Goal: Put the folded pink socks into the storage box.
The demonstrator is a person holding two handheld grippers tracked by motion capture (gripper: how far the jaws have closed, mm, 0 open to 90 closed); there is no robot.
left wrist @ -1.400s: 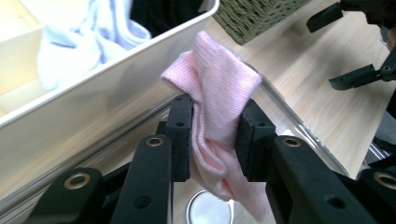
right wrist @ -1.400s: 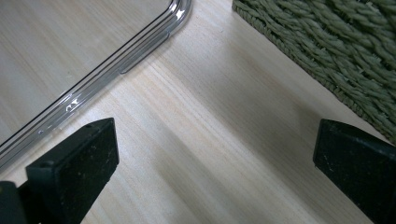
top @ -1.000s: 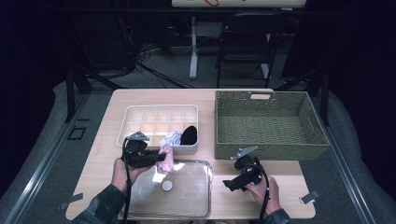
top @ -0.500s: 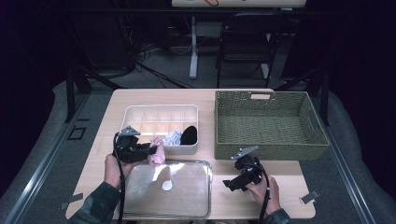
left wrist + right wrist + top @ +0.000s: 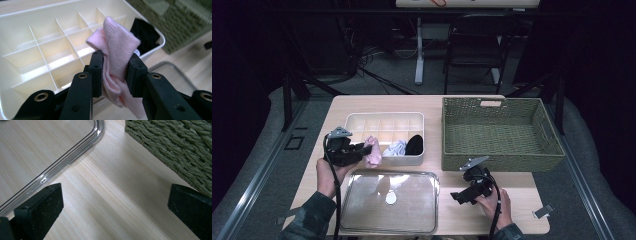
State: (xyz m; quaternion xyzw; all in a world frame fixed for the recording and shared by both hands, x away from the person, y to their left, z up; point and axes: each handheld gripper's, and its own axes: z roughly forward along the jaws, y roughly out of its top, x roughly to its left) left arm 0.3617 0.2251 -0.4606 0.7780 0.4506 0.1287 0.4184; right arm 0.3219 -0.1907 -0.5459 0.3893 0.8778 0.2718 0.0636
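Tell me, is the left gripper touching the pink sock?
Touching: in the left gripper view, the left gripper has both pads pressed on the pink sock.

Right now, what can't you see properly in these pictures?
- Pink sock: in the left gripper view its lower end runs behind the left gripper and off the bottom edge.
- Black cloth: the sock and a divider of the cream box cover part of it.
- Clear lid: the right gripper view's edge crops it.

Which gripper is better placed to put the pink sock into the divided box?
Left. The left gripper is shut on the pink sock beside the divided box; the right gripper is open.
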